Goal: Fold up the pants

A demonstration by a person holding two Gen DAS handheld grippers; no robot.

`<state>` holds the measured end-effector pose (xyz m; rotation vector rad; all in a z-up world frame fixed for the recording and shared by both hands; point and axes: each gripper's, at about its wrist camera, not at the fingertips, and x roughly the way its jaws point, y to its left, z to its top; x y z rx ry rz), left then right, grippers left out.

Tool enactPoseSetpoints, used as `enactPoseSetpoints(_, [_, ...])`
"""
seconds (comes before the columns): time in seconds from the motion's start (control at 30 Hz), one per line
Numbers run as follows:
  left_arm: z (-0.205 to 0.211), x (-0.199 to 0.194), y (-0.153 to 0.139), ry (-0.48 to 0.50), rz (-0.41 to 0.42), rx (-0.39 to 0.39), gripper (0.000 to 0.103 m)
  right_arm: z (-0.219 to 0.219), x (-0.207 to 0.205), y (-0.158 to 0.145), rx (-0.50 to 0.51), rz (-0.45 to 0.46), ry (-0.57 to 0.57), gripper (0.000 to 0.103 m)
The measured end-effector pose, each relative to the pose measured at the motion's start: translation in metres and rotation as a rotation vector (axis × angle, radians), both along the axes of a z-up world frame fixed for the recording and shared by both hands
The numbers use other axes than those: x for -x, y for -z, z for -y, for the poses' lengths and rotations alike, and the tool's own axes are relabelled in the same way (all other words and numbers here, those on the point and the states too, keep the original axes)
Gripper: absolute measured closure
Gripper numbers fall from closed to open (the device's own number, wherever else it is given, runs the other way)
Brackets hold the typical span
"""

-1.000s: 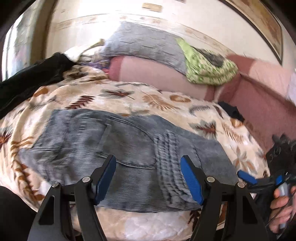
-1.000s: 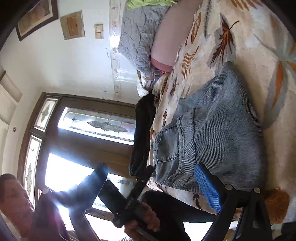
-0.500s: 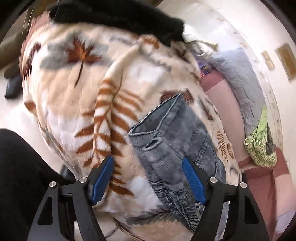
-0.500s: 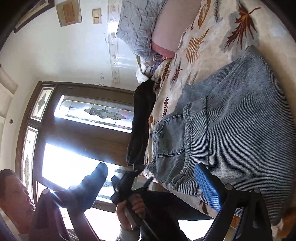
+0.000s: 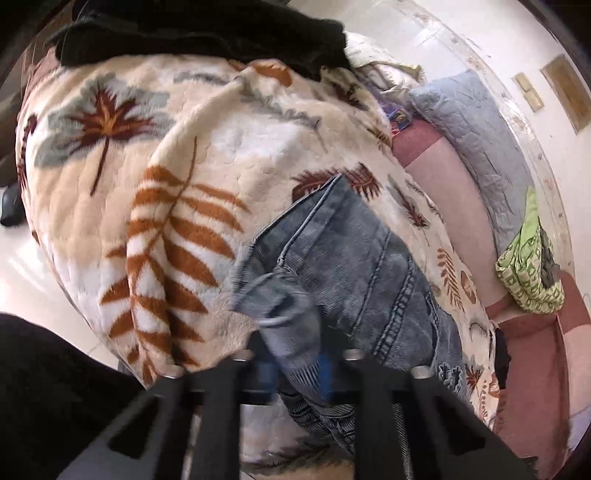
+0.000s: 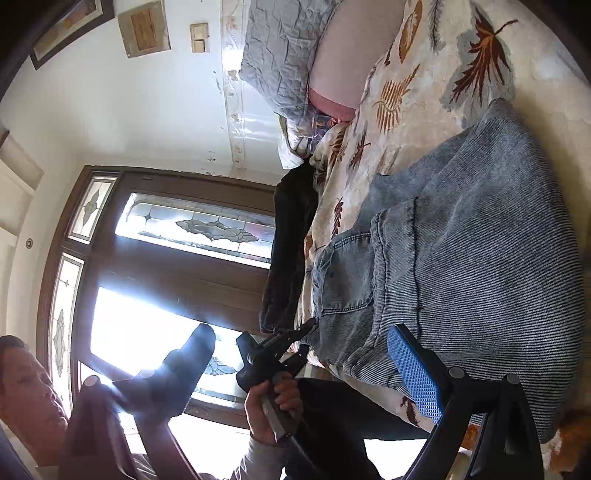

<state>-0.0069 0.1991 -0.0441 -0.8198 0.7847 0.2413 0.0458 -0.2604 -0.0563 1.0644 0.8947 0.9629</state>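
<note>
Bed: your work surface is a blanket (image 5: 155,192) printed with leaves, spread over the bed and running to its near edge.
Background: a wall with small frames, a stained-glass door behind you in the right wrist view, a grey pillow (image 5: 476,136) and a pink bolster (image 5: 450,195) at the far side.
Pants: the grey-blue pants (image 5: 354,266) lie folded on the blanket near the bed's edge, back pocket up, one corner bunched and lifted at your left gripper.
Left gripper: your left gripper (image 5: 295,365) is closing, its blue pads pressing a bunched corner of the pants from both sides; the right wrist view shows its tips at that same edge of the denim.
Left hand: your hand (image 6: 275,406) wraps the gripper's handle below the bed's edge.
Right gripper: your right gripper (image 6: 306,369) has its fingers wide apart, one blue pad just beside the folded edge of the pants, the other out over open air; nothing sits between them.
Other cloth: a black garment (image 5: 199,33) lies at the blanket's far edge, and a green cloth (image 5: 528,266) rests on the bolster.
</note>
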Motion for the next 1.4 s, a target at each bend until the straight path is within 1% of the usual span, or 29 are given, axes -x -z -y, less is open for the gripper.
enactPoseSetpoints(0.17, [0.011,0.001,-0.019,0.032,0.054,-0.076,0.094,-0.002,0.000,-0.001,0.034,-0.045,0.025,0.006])
enactPoseSetpoints(0.23, [0.012,0.002,-0.022,0.040,0.060,-0.092,0.094,-0.016,-0.005,-0.014,-0.021,-0.033,-0.009,0.006])
enactPoseSetpoints(0.27, [0.011,0.002,-0.021,0.042,0.060,-0.093,0.094,-0.023,-0.010,-0.022,-0.029,-0.025,-0.024,0.006])
enactPoseSetpoints(0.33, [0.010,0.003,-0.017,0.043,0.054,-0.093,0.094,-0.047,-0.026,-0.039,-0.002,-0.020,-0.068,0.005])
enactPoseSetpoints(0.37, [0.008,0.004,-0.014,0.038,0.047,-0.082,0.094,-0.066,-0.038,-0.047,0.009,-0.010,-0.114,0.004])
enactPoseSetpoints(0.43, [0.005,0.003,-0.009,0.034,0.040,-0.063,0.093,-0.099,-0.059,-0.054,0.042,-0.029,-0.183,0.004])
enactPoseSetpoints(0.5, [0.000,0.004,-0.004,0.018,0.040,-0.026,0.091,-0.135,-0.085,-0.052,0.131,-0.042,-0.229,0.004])
enactPoseSetpoints(0.53, [-0.003,0.004,-0.001,0.011,0.036,-0.009,0.082,-0.143,-0.093,-0.048,0.164,-0.048,-0.224,0.004])
enactPoseSetpoints(0.57, [-0.004,0.003,0.001,0.008,0.024,-0.006,0.066,-0.154,-0.104,-0.034,0.224,-0.072,-0.210,0.004])
enactPoseSetpoints(0.6, [-0.006,0.003,0.006,-0.005,0.004,0.009,0.060,-0.160,-0.113,-0.018,0.282,-0.115,-0.198,0.004])
enactPoseSetpoints(0.63, [-0.008,0.002,0.008,-0.013,0.004,0.027,0.057,-0.164,-0.123,0.008,0.354,-0.218,-0.184,0.006])
enactPoseSetpoints(0.67, [-0.009,0.001,0.010,-0.008,0.001,0.036,0.056,-0.163,-0.126,0.017,0.381,-0.251,-0.147,0.012])
enactPoseSetpoints(0.7, [-0.009,-0.001,0.009,-0.001,-0.001,0.031,0.056,-0.164,-0.125,0.005,0.376,-0.252,-0.145,0.010])
enactPoseSetpoints(0.73, [-0.009,-0.001,0.007,0.000,0.008,0.027,0.056,-0.165,-0.124,-0.002,0.366,-0.250,-0.158,0.010])
enactPoseSetpoints(0.77, [-0.008,-0.001,0.007,0.005,0.017,0.026,0.057,-0.167,-0.122,-0.013,0.333,-0.225,-0.176,0.010])
enactPoseSetpoints(0.8, [-0.007,-0.002,0.007,0.009,0.015,0.019,0.058,-0.169,-0.120,-0.021,0.326,-0.201,-0.183,0.010])
enactPoseSetpoints(0.83, [-0.005,-0.004,0.006,0.017,0.010,-0.001,0.073,-0.171,-0.119,-0.026,0.357,-0.180,-0.181,0.010])
enactPoseSetpoints(0.87, [-0.004,-0.005,0.006,0.026,0.004,-0.012,0.079,-0.175,-0.121,-0.025,0.429,-0.173,-0.164,0.008])
enactPoseSetpoints(0.9, [-0.003,-0.006,0.006,0.028,0.001,-0.018,0.081,-0.177,-0.124,-0.017,0.491,-0.188,-0.147,0.005])
enactPoseSetpoints(0.93, [-0.002,-0.007,0.005,0.028,0.001,-0.026,0.089,-0.180,-0.129,0.002,0.556,-0.243,-0.138,0.004])
enactPoseSetpoints(0.97, [-0.001,-0.008,0.003,0.037,0.001,-0.035,0.091,-0.179,-0.132,0.014,0.542,-0.267,-0.126,0.004])
enactPoseSetpoints(1.03, [0.002,-0.010,-0.005,0.048,0.004,-0.065,0.093,-0.176,-0.133,0.001,0.518,-0.282,-0.121,0.003])
enactPoseSetpoints(1.1, [0.007,-0.009,-0.017,0.056,0.025,-0.095,0.093,-0.161,-0.122,-0.023,0.425,-0.216,-0.100,0.003])
enactPoseSetpoints(1.13, [0.010,-0.009,-0.022,0.061,0.036,-0.117,0.093,-0.149,-0.115,-0.034,0.416,-0.174,-0.076,0.003])
enactPoseSetpoints(1.17, [0.019,-0.010,-0.034,0.076,0.061,-0.166,0.093,-0.130,-0.105,-0.043,0.408,-0.142,-0.039,0.003])
enactPoseSetpoints(1.23, [0.038,-0.011,-0.054,0.113,0.107,-0.251,0.093,-0.094,-0.091,-0.051,0.383,-0.115,0.040,0.003])
enactPoseSetpoints(1.3, [0.064,-0.013,-0.076,0.161,0.155,-0.341,0.093,-0.050,-0.075,-0.052,0.381,-0.111,0.132,0.003])
enactPoseSetpoints(1.37, [0.103,-0.013,-0.100,0.230,0.224,-0.459,0.093,-0.002,-0.057,-0.049,0.377,-0.093,0.229,0.003])
enactPoseSetpoints(1.4, [0.115,-0.012,-0.107,0.253,0.245,-0.490,0.093,0.016,-0.052,-0.048,0.358,-0.084,0.265,0.003])
